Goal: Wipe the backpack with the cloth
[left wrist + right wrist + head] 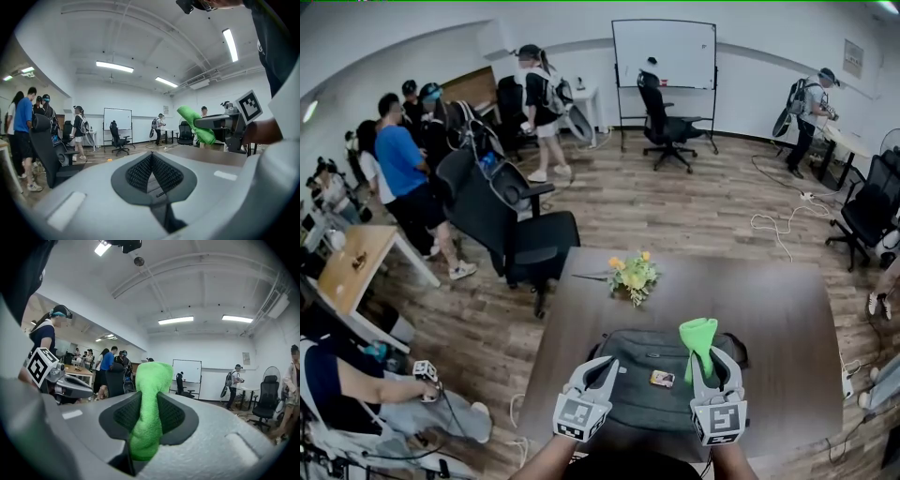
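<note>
Green cloth up in the right tool, grey backpack lying flat below

One backpack, dark grey with a small orange tag on top, lies flat on the brown desk at lower centre of the head view. One bright green cloth is bunched and pinched upright in the right tool, above the bag's right side. The left tool, one of two, has its jaws pressed together on nothing, over the bag's left side. One yellow flower bunch stands behind the backpack.
</note>
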A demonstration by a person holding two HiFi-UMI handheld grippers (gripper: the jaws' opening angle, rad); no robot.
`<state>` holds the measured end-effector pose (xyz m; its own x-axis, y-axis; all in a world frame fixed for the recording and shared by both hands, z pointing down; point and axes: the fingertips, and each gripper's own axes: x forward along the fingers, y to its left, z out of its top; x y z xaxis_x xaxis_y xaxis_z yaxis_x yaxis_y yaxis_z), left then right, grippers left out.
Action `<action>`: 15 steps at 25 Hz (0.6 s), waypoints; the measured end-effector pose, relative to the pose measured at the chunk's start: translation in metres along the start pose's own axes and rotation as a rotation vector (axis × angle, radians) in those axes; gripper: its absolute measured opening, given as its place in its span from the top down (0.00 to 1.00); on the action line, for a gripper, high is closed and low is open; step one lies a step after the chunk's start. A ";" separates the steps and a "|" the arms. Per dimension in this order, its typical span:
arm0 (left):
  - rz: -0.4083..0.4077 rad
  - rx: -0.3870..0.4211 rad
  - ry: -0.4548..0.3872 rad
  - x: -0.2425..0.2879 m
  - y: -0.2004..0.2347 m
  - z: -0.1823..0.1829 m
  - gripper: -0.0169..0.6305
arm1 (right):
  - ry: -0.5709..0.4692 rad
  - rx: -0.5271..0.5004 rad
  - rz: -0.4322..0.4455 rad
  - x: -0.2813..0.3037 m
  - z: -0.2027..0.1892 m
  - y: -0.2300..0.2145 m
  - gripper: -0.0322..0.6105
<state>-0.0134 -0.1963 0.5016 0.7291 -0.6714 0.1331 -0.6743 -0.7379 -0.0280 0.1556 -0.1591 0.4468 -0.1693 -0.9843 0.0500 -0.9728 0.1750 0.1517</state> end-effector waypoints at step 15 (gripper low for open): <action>0.009 0.000 0.028 -0.007 0.003 -0.014 0.95 | 0.020 0.029 -0.010 -0.001 -0.005 0.004 0.80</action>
<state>-0.0224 -0.1926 0.5143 0.7194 -0.6759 0.1603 -0.6809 -0.7318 -0.0297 0.1528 -0.1570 0.4521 -0.1563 -0.9854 0.0681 -0.9788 0.1638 0.1232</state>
